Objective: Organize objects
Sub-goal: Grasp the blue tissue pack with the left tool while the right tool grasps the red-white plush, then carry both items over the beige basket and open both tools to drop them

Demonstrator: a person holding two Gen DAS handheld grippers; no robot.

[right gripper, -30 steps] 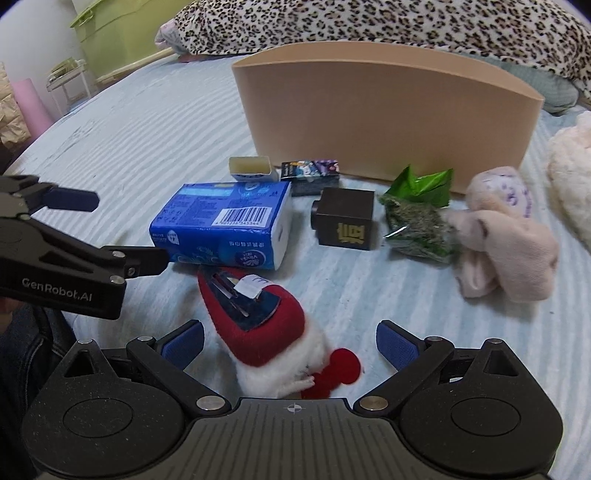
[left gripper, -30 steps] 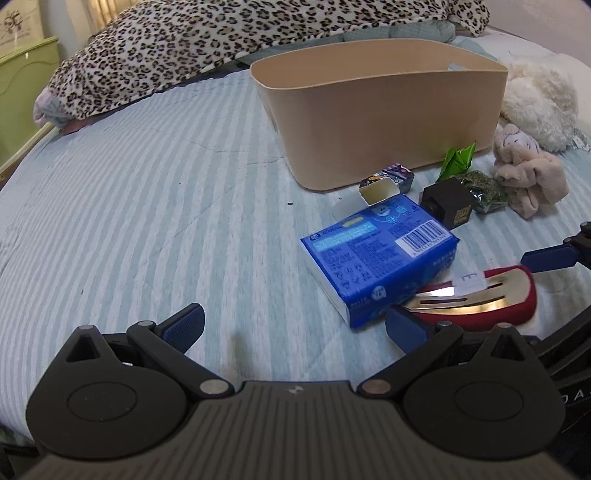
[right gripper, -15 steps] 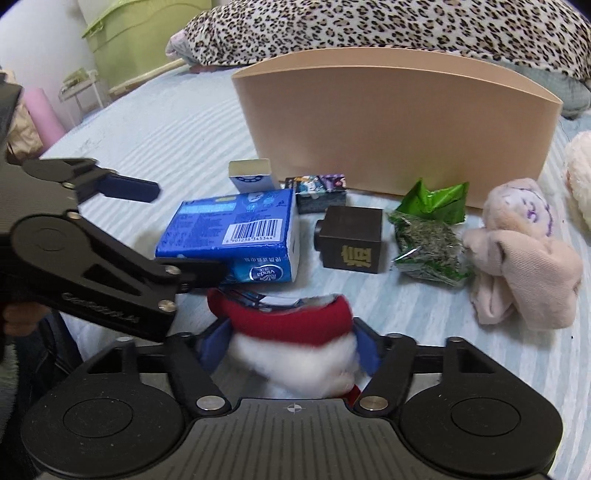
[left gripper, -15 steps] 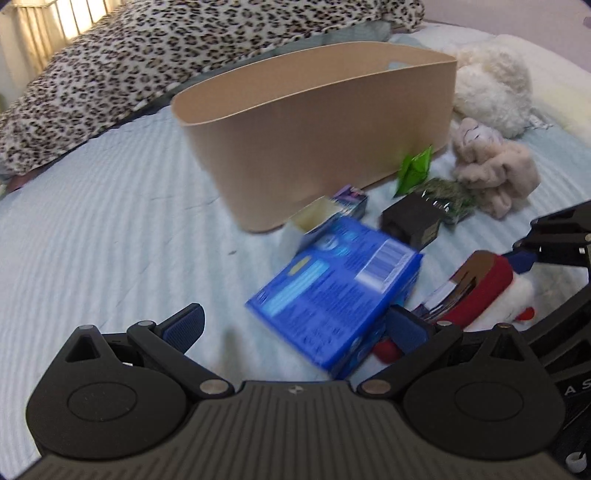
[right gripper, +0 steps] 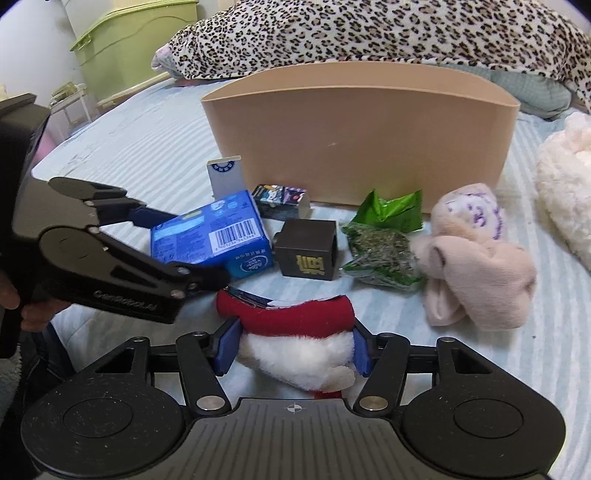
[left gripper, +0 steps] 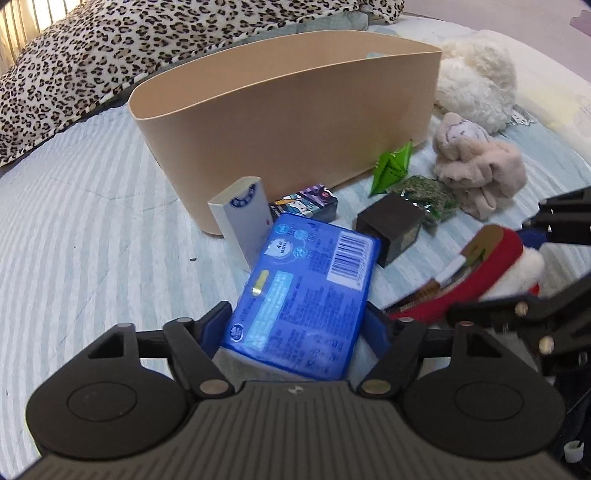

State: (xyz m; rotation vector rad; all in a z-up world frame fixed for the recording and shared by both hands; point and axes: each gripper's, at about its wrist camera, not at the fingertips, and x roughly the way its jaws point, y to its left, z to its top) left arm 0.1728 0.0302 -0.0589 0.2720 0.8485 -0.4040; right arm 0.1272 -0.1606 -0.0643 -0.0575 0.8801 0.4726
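Observation:
My left gripper (left gripper: 295, 328) is shut on a blue tissue pack (left gripper: 306, 288), which also shows in the right wrist view (right gripper: 218, 232) tilted up off the bed. My right gripper (right gripper: 293, 350) is shut on a red and white plush Santa hat clip (right gripper: 291, 332), seen at the right of the left wrist view (left gripper: 491, 266). A tan oval bin (left gripper: 288, 110) stands behind the objects, open at the top (right gripper: 362, 125).
On the striped bed lie a small white box (left gripper: 242, 214), a colourful card box (left gripper: 306, 201), a black cube (left gripper: 393, 229), a green tea packet (right gripper: 380, 236), a pink plush (right gripper: 476, 258) and a white fluffy toy (left gripper: 476, 88). A leopard blanket (right gripper: 369, 33) lies behind.
Both grippers closed: the left on the blue tissue pack, the right on the Santa hat clip. The tissue pack tilted and lifted; the small white box now stands upright.

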